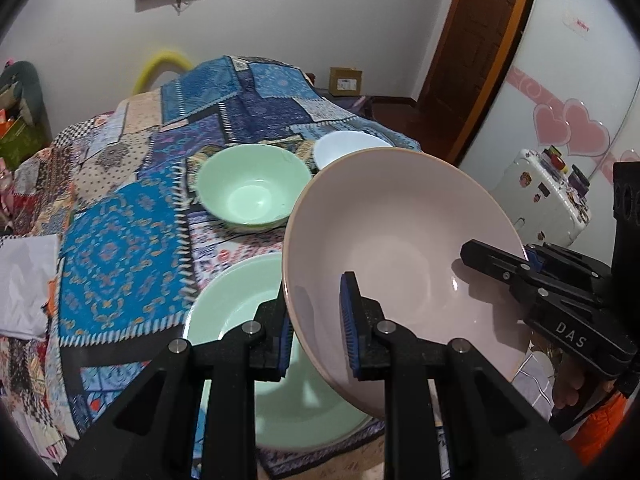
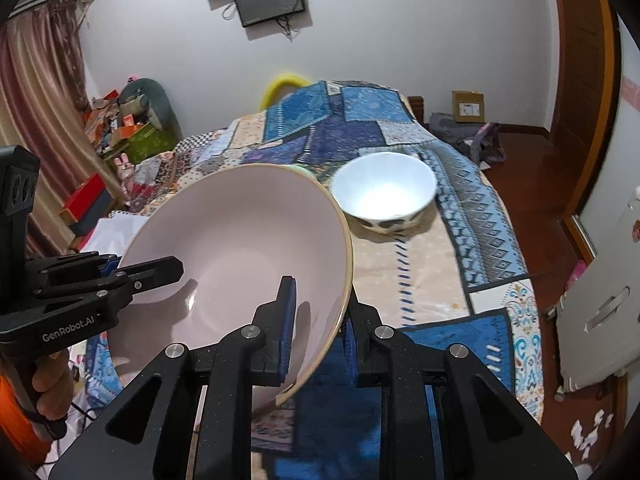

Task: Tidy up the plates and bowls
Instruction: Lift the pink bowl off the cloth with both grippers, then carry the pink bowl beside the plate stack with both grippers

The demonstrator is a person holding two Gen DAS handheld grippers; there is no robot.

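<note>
**Pink bowl in the air, held from both sides**

We are holding the pink bowl (image 1: 400, 248) tilted above the table, both grippers clamped on its rim. The left gripper (image 1: 318, 328) is pinching the near edge with one pad inside and one outside; the right gripper (image 2: 318, 328) is doing the same on the opposite edge, so both sets of jaws are clenched on this one bowl.

Directly below it, the green plate (image 1: 240, 312) is lying on the patchwork cloth (image 1: 120, 232). Beyond that the green bowl (image 1: 254, 188) is sitting upright, and just beside it the white bowl (image 2: 384, 188) with its dark patterned outside.

We are judging the job as barely begun: nothing is nested yet, each dish is standing separately, and the pink bowl is the only one in hand. Left to do, we think, are setting it down and gathering the other bowls together.
</note>
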